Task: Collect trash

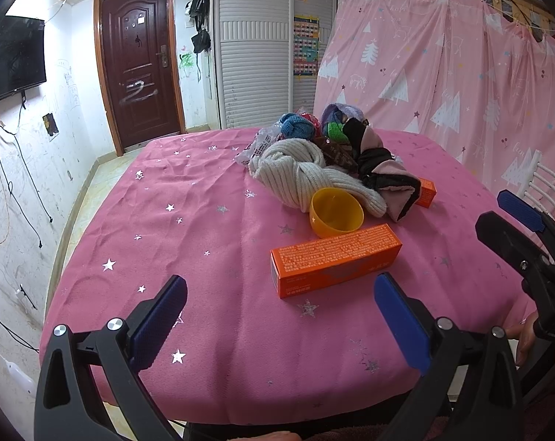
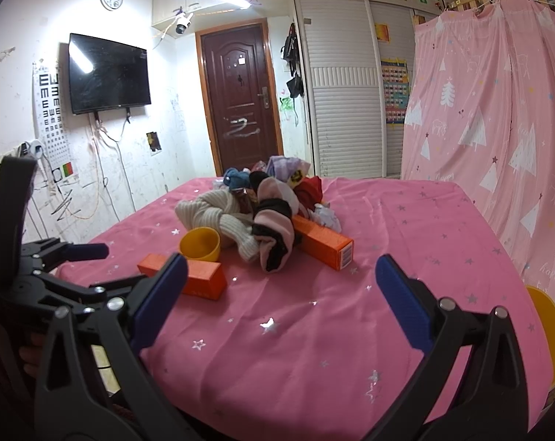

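Left tool hovered over near edge of surface draped in pink star cloth, jaws spread wide, nothing held. Right tool likewise wide open, empty, above same near edge. Orange box lay just ahead of left tool, yellow cup touching behind it. Second orange box partly under clothes pile mid-surface. Crumpled plastic wrapper at pile's far left side. Yellow bin rim at right edge of right view
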